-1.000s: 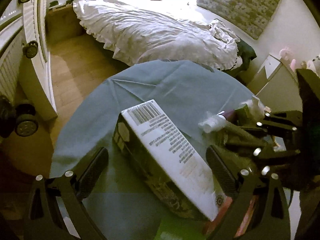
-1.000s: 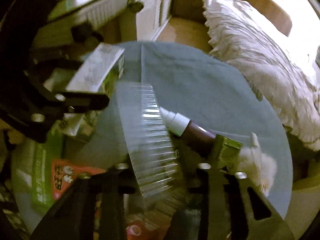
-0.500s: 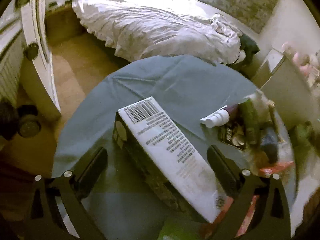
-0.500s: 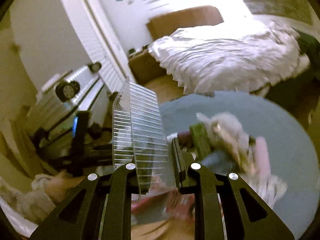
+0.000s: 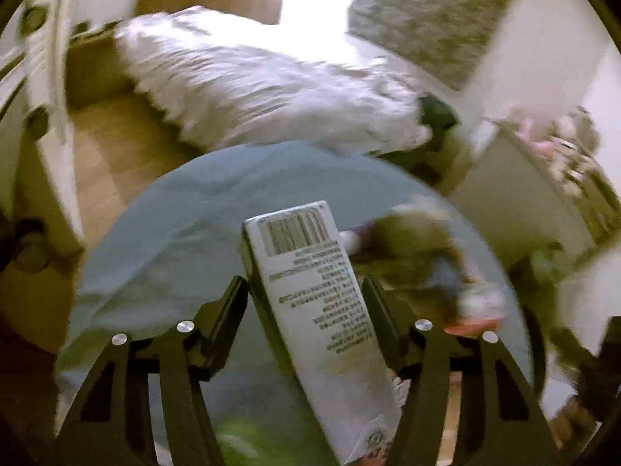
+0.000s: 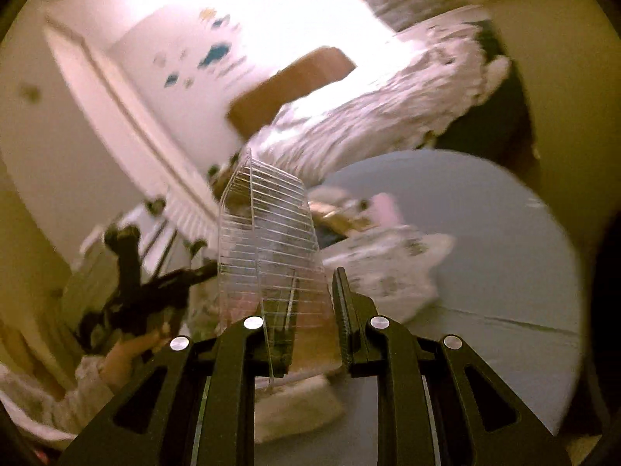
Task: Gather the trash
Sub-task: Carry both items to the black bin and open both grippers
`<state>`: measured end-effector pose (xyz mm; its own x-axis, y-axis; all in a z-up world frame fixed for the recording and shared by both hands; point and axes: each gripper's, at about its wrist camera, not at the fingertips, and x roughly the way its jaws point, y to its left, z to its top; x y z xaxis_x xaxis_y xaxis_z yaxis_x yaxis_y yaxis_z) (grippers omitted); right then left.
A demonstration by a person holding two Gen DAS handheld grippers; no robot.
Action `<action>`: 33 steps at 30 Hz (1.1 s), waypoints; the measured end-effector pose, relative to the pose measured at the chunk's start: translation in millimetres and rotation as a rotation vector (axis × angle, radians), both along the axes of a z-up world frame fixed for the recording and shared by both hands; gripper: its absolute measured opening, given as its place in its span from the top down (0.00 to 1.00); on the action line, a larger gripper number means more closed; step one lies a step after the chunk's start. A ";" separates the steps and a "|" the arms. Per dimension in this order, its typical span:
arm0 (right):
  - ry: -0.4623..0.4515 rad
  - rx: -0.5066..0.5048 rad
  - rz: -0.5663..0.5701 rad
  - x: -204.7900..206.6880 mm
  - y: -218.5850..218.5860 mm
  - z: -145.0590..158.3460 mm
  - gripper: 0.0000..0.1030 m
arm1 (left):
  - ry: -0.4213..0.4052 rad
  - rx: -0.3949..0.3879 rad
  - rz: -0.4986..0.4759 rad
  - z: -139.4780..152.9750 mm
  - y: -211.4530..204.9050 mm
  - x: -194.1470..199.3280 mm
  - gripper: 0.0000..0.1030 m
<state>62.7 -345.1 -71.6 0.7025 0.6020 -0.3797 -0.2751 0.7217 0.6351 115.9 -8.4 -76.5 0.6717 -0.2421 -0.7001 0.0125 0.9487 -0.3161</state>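
Observation:
My left gripper point(image 5: 304, 303) has closed on a long white carton point(image 5: 310, 295) with a barcode and holds it tilted above the round table's blue cloth point(image 5: 186, 217). A blurred heap of wrappers and a bottle point(image 5: 423, 248) lies to its right. My right gripper point(image 6: 306, 303) is shut on a clear ribbed plastic tray point(image 6: 268, 240), lifted above the table. A crumpled white bag point(image 6: 384, 264) and other scraps lie on the blue cloth point(image 6: 496, 233) behind it. The left gripper shows in the right wrist view point(image 6: 139, 283) at the left.
A bed with a white duvet point(image 5: 264, 89) stands beyond the table. White cupboard doors point(image 5: 39, 124) line the left. A pale cabinet point(image 5: 516, 209) with soft toys stands at the right. Wooden floor point(image 5: 112, 155) lies between the table and the bed.
My left gripper has closed from wide open onto the carton and lifted it. My right gripper has raised the clear tray off the table and swung away to the right.

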 end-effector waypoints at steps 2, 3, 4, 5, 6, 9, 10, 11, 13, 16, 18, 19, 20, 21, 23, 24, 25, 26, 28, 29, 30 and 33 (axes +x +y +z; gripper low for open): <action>-0.014 0.047 -0.082 -8.1 -33.8 -5.5 0.81 | -0.036 -0.025 -0.089 18.4 -32.3 1.3 0.43; -0.021 0.067 -0.129 -12.2 -50.9 -7.3 0.81 | -0.049 -0.037 -0.124 24.6 -46.6 2.6 0.43; -0.029 0.086 -0.182 -17.0 -69.2 -9.2 0.81 | -0.064 -0.056 -0.168 31.8 -63.1 4.3 0.43; -0.040 0.106 -0.242 -23.4 -90.1 -11.4 0.81 | -0.075 -0.079 -0.211 37.7 -78.6 5.9 0.44; -0.047 0.113 -0.304 -29.8 -109.5 -13.7 0.81 | -0.083 -0.109 -0.267 44.5 -100.2 8.9 0.44; -0.025 0.072 -0.467 -44.5 -152.4 -23.9 0.81 | -0.080 -0.179 -0.395 54.1 -153.7 17.7 0.45; -0.008 0.056 -0.514 -47.6 -164.0 -28.1 0.81 | -0.076 -0.204 -0.428 57.0 -170.9 18.8 0.45; 0.025 0.054 -0.572 -50.6 -180.6 -35.5 0.81 | -0.066 -0.229 -0.477 56.6 -194.2 23.8 0.46; 0.074 0.081 -0.628 -52.5 -199.4 -46.1 0.81 | -0.061 -0.237 -0.544 51.2 -230.6 27.0 0.47; 0.138 0.030 -0.702 -50.9 -218.6 -59.7 0.81 | -0.019 -0.266 -0.647 40.6 -288.8 34.8 0.48; 0.173 0.038 -0.716 -46.6 -222.9 -68.1 0.81 | -0.008 -0.252 -0.696 30.8 -321.8 36.5 0.49; 0.193 0.051 -0.723 -46.0 -229.7 -75.6 0.81 | -0.003 -0.246 -0.716 27.1 -335.5 36.9 0.49; 0.225 0.070 -0.732 -44.1 -236.9 -85.7 0.81 | 0.015 -0.240 -0.741 18.7 -352.6 38.3 0.50; 0.248 0.088 -0.737 -41.8 -244.3 -94.4 0.81 | 0.027 -0.238 -0.755 14.0 -363.5 36.6 0.50; 0.289 0.108 -0.748 -42.5 -255.0 -110.5 0.81 | 0.055 -0.224 -0.779 1.5 -385.2 38.7 0.51; 0.305 0.109 -0.750 -42.1 -256.0 -114.3 0.81 | 0.070 -0.214 -0.789 -6.3 -395.7 38.5 0.52; 0.322 0.104 -0.750 -42.7 -257.5 -119.6 0.81 | 0.080 -0.209 -0.793 -10.9 -399.7 39.3 0.53; 0.330 0.098 -0.749 -37.8 -254.9 -116.8 0.81 | 0.092 -0.200 -0.797 -15.3 -406.2 39.7 0.53; 0.341 0.078 -0.745 -40.1 -253.7 -120.2 0.81 | 0.103 -0.188 -0.798 -23.1 -412.1 40.3 0.56; 0.342 0.072 -0.743 -40.3 -251.4 -120.7 0.81 | 0.108 -0.187 -0.799 -24.4 -412.8 40.1 0.57; 0.343 0.067 -0.737 -40.5 -251.0 -121.6 0.81 | 0.114 -0.182 -0.797 -26.0 -416.7 41.3 0.57; 0.354 0.066 -0.722 -30.3 -246.6 -123.6 0.81 | 0.128 -0.162 -0.803 -36.2 -423.5 40.7 0.57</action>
